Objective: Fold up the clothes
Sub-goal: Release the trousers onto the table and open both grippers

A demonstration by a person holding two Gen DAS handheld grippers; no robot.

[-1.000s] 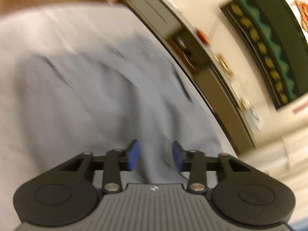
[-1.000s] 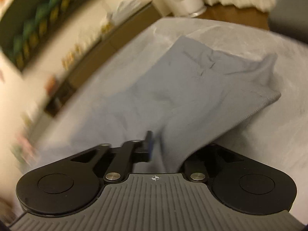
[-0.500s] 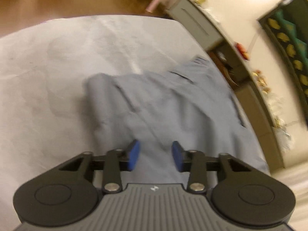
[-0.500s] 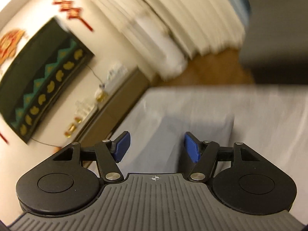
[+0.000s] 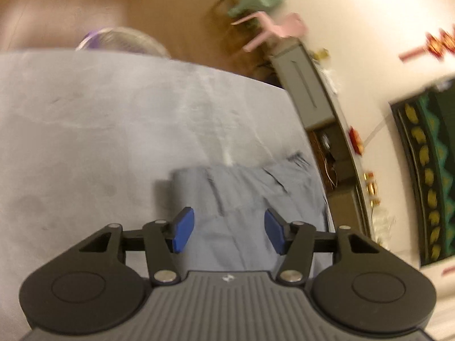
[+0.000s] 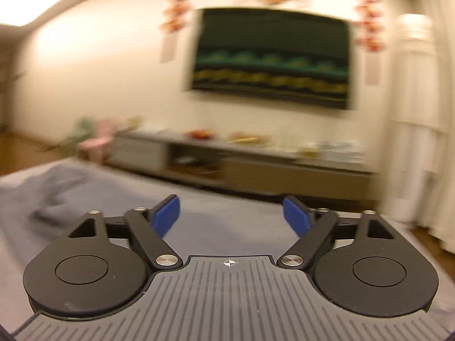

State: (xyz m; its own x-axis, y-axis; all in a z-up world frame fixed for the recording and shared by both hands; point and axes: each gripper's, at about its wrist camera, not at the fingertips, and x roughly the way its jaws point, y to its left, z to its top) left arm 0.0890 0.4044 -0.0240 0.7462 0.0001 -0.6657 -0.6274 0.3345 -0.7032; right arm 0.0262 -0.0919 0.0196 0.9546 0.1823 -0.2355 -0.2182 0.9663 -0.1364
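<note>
A pale grey cloth-covered counter (image 5: 113, 130) fills most of the left wrist view, its surface smudged and faintly creased. A blue-grey garment (image 5: 250, 199) lies bunched on it near the far right edge, wrinkled, with a ribbed hem at its far corner. The left gripper (image 5: 229, 231) hangs above the garment, its blue-padded jaws spread and opening, with nothing pinched between them. Beyond the counter lie a brown wooden floor (image 5: 113, 8), a pink plastic chair (image 5: 273, 27) and a low grey TV cabinet (image 5: 307, 88) along a cream wall.

The right gripper (image 6: 231, 213) points almost level across the room, jaws wide apart and opening, empty. Ahead, blurred, a dark wall screen (image 6: 270, 56) shows green and gold patterns, with red ornaments (image 6: 176, 8) beside it. The garment shows at lower left of this view.
</note>
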